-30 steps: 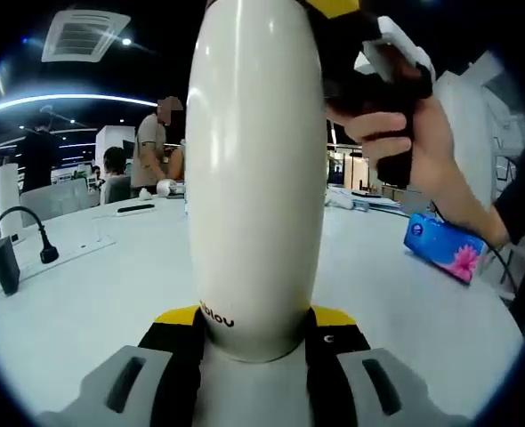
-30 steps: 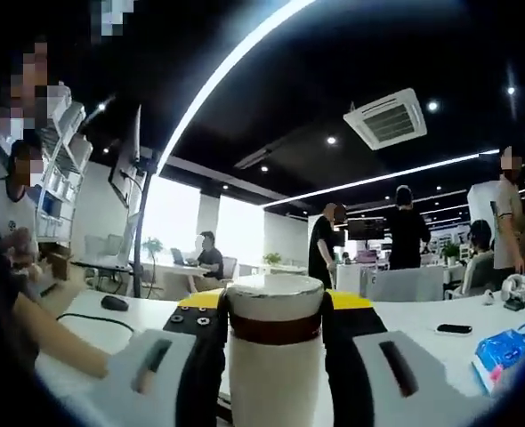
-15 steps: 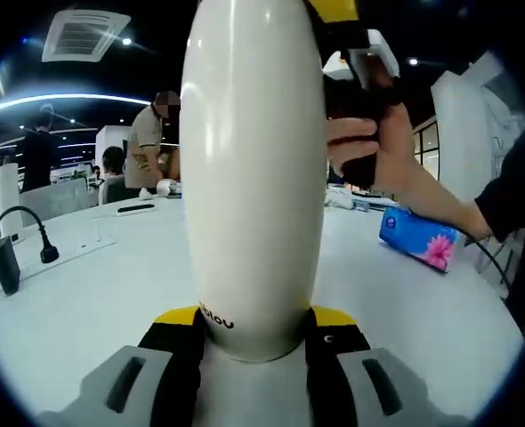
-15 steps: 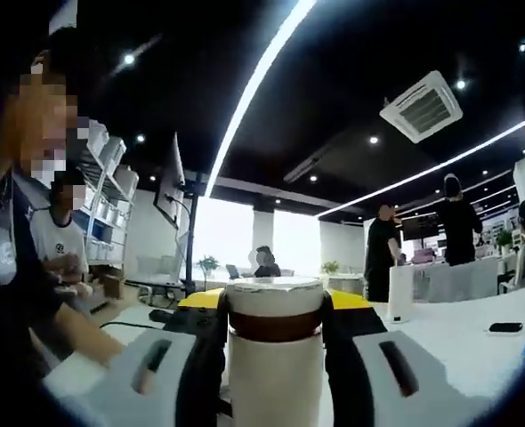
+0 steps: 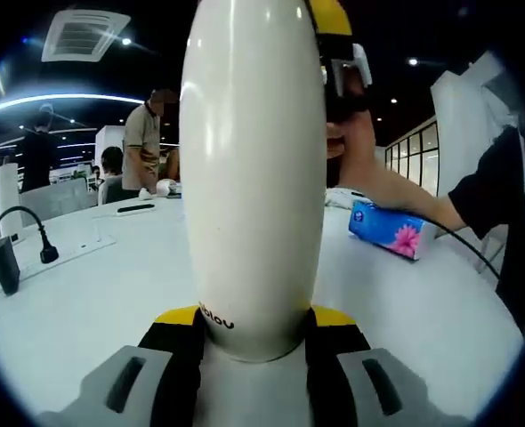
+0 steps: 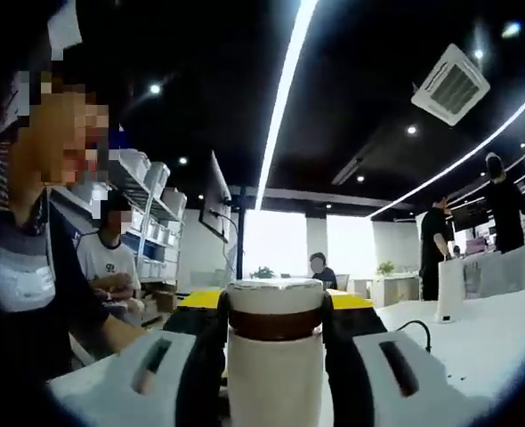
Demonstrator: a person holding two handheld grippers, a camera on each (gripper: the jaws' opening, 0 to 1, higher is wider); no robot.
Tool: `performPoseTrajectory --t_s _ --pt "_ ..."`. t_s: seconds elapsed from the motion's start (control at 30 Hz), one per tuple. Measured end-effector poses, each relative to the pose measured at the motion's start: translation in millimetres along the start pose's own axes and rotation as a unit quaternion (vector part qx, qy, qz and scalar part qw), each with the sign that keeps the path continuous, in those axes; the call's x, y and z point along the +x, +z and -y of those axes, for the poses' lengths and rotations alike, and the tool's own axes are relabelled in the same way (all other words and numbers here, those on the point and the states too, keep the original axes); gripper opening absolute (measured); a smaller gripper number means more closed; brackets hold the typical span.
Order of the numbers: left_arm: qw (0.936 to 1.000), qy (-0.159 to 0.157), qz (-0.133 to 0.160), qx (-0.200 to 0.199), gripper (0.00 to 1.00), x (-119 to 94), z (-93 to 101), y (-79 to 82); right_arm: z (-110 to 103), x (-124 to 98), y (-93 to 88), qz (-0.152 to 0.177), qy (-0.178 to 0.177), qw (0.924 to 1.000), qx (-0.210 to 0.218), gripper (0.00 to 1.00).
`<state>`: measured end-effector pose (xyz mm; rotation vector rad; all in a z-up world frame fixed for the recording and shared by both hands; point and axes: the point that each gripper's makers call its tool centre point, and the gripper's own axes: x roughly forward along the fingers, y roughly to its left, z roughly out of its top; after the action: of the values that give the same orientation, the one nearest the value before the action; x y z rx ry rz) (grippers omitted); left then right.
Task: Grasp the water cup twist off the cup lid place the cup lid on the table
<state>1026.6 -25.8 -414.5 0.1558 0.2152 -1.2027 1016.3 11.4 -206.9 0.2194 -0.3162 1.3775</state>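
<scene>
Left gripper [image 5: 255, 331] is clamped on the lower body of the water cup [image 5: 254, 169], black-and-yellow jaws pressed against both sides of the cream-white shell just beside a small printed logo. Cup stands upright along the jaws, above the white tabletop [image 5: 93, 294]. Right gripper [image 6: 275, 325] has its jaws closed on the top of the same cup; in the right gripper view the cup lid [image 6: 274, 298] sits between them, cream cap with a dark brown band beneath it, still seated on the cup. In the left gripper view the right gripper appears at the cup's upper right, yellow tip and white housing, with the person's hand [image 5: 356, 151] wrapped around its grip and a dark sleeve [image 5: 498, 196] trailing toward the right edge. On the tabletop right of the cup lies a blue tissue pack [image 5: 387, 229] with a pink flower print. Toward the left edge, a black power adapter [image 5: 4, 264] and a black cable [image 5: 27, 227] with plug. Farther back, a dark phone [image 5: 135, 208] lies flat. Several people stand or sit in the background of both views, under ceiling strip lights and a ceiling air vent [image 5: 83, 34].
</scene>
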Motion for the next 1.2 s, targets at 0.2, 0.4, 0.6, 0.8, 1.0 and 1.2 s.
performPoseTrajectory --t_s 0.2,0.4,0.6,0.8,1.0,1.2 --pt "1.0 0.0 0.0 0.0 0.47 1 -3.8 0.2 -1 3 -0.4 0.01 0.035 0.9992 0.019 0.45" --pt "1.0 0.0 0.0 0.0 0.47 2 -6.0 0.4 -2 4 -0.8 0.017 0.056 0.9975 0.038 0.45" --pt "1.0 -0.002 0.0 0.0 0.47 2 -6.2 0.4 -2 4 -1.3 0.013 0.058 0.9979 0.026 0.47" --pt "1.0 -0.003 0.0 0.001 0.47 2 -5.9 0.1 -1 6 -9.8 0.001 0.047 0.9987 0.021 0.59" --pt "1.0 -0.003 0.0 0.001 0.47 2 -6.0 0.2 -5 10 -21.3 -0.022 0.031 0.9993 0.005 0.6" --pt "1.0 -0.003 0.0 0.001 0.47 2 -5.6 0.5 -1 7 -21.3 -0.03 -0.009 0.9994 -0.013 0.62"
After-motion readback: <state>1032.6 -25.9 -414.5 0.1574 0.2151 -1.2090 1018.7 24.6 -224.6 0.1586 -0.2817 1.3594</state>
